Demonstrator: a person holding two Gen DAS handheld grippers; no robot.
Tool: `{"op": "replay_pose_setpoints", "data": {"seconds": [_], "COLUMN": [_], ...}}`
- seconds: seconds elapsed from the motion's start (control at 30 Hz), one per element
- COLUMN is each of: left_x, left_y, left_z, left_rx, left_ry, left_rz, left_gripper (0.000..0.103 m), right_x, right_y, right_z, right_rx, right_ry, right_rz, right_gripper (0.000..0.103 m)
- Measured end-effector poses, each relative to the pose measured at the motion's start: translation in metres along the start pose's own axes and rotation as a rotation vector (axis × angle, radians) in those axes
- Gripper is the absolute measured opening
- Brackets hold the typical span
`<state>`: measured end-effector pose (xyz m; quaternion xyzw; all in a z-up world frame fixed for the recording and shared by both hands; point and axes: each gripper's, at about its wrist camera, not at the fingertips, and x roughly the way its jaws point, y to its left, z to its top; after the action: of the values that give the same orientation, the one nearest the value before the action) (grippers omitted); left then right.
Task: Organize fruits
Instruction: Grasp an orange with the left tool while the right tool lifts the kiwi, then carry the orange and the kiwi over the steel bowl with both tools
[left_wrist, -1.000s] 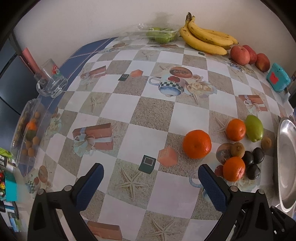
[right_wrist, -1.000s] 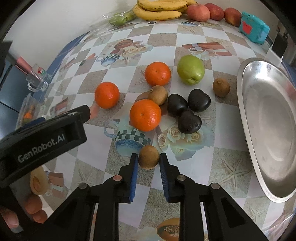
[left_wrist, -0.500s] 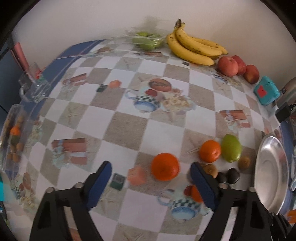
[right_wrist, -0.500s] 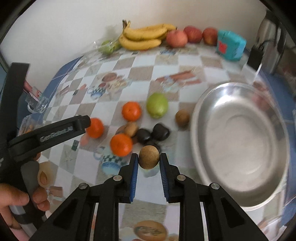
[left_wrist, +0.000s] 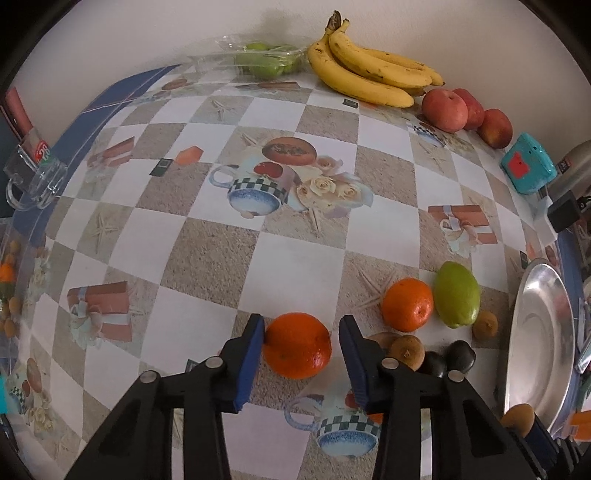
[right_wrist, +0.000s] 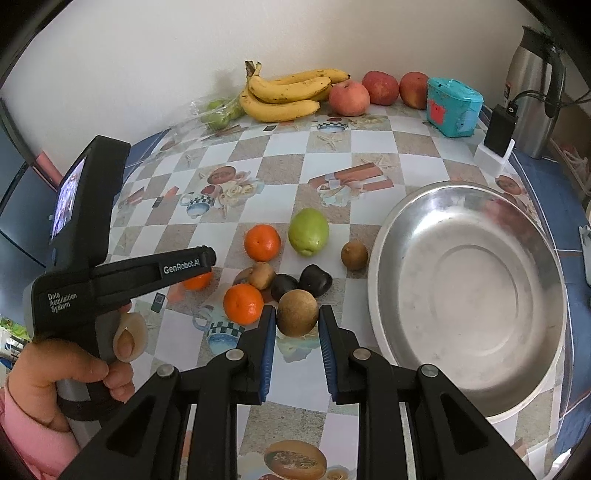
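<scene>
My right gripper (right_wrist: 297, 319) is shut on a brown round fruit (right_wrist: 297, 312) and holds it above the table, left of the steel bowl (right_wrist: 469, 295). My left gripper (left_wrist: 301, 345) is open with its jaws on either side of an orange (left_wrist: 297, 345) on the table; the left pad looks close to or touching it. Near it lie another orange (left_wrist: 406, 309), a green fruit (left_wrist: 457, 299), brown fruits (left_wrist: 407, 351) and dark fruits (left_wrist: 460, 355). A third orange (right_wrist: 243, 303) shows in the right wrist view.
Bananas (left_wrist: 369, 74), red apples (left_wrist: 445, 110) and a bag of green fruit (left_wrist: 266, 62) line the back wall. A teal box (left_wrist: 528, 168), a steel kettle (right_wrist: 532, 85) and a charger (right_wrist: 498, 133) stand at the right. A glass mug (left_wrist: 33, 173) stands at the left edge.
My right gripper has lifted the brown fruit off the table and pulled back, towards the bowl. My left gripper has moved to the orange and narrowed around it.
</scene>
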<state>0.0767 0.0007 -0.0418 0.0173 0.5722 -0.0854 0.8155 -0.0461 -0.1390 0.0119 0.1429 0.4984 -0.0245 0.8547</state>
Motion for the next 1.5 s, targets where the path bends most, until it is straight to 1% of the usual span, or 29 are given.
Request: {"op": "replay_pose_setpoints", "data": {"seconds": [0.07, 0.27, 0.4, 0.6, 0.87, 1.2, 1.33, 1.5], "left_x": [0.001, 0.008, 0.008, 0.006, 0.000, -0.024, -0.034, -0.046], "left_y": [0.002, 0.008, 0.011, 0.013, 0.017, 0.016, 0.009, -0.006], "left_z": [0.001, 0.002, 0.000, -0.001, -0.003, -0.003, -0.002, -0.002], "left_rx": [-0.005, -0.027, -0.043, -0.061, -0.094, -0.112, -0.101, -0.066], "left_ry": [-0.002, 0.006, 0.007, 0.012, 0.018, -0.023, -0.039, -0.052], "left_rz": [0.003, 0.010, -0.006, -0.021, -0.060, -0.116, -0.123, -0.136], "left_gripper": [0.040, 0.040, 0.040, 0.039, 0.038, 0.038, 0.038, 0.038], "right_x": [0.000, -0.003, -0.003, -0.005, -0.008, -0.007, -0.008, -0.011], "right_y": [-0.003, -0.021, -0.030, -0.031, -0.033, -0.041, -0.046, -0.064], "right_z": [0.000, 0.003, 0.003, 0.003, 0.002, 0.002, 0.003, 0.003], "right_rx": [0.011, 0.072, 0.101, 0.103, 0.113, 0.140, 0.157, 0.204], "right_ry": [-0.002, -0.015, -0.014, -0.021, -0.026, -0.025, -0.027, -0.040], "right_rz": [0.000, -0.008, -0.015, -0.014, -0.010, -0.010, -0.008, -0.017], "right_gripper": [0.024, 0.024, 0.024, 0.024, 0.024, 0.024, 0.024, 0.024]}}
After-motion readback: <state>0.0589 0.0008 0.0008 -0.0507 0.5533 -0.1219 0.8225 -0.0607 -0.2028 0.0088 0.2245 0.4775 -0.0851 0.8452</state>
